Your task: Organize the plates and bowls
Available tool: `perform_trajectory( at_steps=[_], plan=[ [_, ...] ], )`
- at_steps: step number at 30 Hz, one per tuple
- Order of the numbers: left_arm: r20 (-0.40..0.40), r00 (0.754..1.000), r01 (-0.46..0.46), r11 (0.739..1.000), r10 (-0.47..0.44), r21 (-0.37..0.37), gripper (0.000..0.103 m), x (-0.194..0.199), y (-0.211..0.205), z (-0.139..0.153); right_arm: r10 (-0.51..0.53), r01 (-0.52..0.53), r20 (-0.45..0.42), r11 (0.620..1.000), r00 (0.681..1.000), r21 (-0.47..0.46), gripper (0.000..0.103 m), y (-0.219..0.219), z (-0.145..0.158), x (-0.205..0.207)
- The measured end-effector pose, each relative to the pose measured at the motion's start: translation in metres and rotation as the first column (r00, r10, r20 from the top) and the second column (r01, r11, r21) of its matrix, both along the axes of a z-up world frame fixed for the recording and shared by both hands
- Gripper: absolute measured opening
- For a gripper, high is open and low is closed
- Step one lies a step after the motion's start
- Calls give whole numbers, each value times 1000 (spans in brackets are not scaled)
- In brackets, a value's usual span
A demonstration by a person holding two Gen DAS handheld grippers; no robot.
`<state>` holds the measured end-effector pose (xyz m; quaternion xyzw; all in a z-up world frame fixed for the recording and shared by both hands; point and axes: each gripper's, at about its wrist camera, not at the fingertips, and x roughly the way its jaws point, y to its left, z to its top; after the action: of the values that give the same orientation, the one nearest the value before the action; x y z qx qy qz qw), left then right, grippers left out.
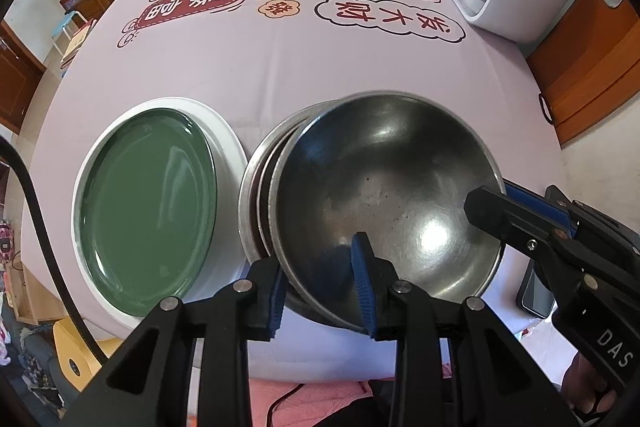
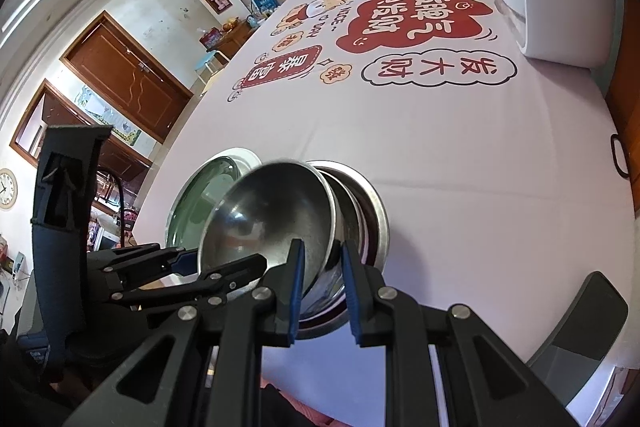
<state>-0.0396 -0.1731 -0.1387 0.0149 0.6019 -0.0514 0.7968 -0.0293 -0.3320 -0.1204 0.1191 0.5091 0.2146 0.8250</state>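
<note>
Both hand-held grippers (image 1: pixel 324 283) (image 2: pixel 322 291) clamp the steel bowl's (image 1: pixel 384 187) rim, beside the green plate (image 1: pixel 148 203).

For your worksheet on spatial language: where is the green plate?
In the left wrist view, the green plate lies on a white plate, left of the stacked steel bowls.

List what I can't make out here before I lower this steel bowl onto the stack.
- Bowls under the tilted steel bowl: left wrist view, it covers them; count unclear.
- White plate beneath the green plate: only its rim shows.
- Left claw contact on the bowl's rim: near pad hidden behind the rim.
- Dark flat object at the table edge: the right claw arm covers it in the left wrist view.
</note>
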Motion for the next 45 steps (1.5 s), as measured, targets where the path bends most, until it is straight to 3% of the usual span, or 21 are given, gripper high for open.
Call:
perform_trajectory(
  at_steps=[8, 21, 27, 31, 34, 45],
  plan=[
    [25, 999, -26, 1000, 26, -9, 38, 0, 6, 6, 11, -11, 11, 1000, 1000, 4, 31, 2, 1, 1],
    [65, 995, -73, 997, 76, -39, 59, -9, 11, 15, 43, -42, 46, 999, 998, -13, 33, 3, 10, -1],
    [88, 990, -106, 993, 109, -42, 72, -15, 15, 22, 45, -41, 87, 998, 995, -49, 50, 1, 20, -5],
    [94, 986, -136, 990, 140, -47, 75, -18, 19, 28, 45, -37, 115, 997, 992, -69, 68, 0, 28, -7],
    [98, 981, -162, 985, 167, -57, 81, -19, 23, 31, 48, -38, 123, 996, 991, -84, 70, 1, 35, -7],
    [84, 948, -297, 948, 308, -118, 82, -24, 47, 35, 113, -93, 128, 983, 985, -156, 79, 15, 45, -12]
  ],
)
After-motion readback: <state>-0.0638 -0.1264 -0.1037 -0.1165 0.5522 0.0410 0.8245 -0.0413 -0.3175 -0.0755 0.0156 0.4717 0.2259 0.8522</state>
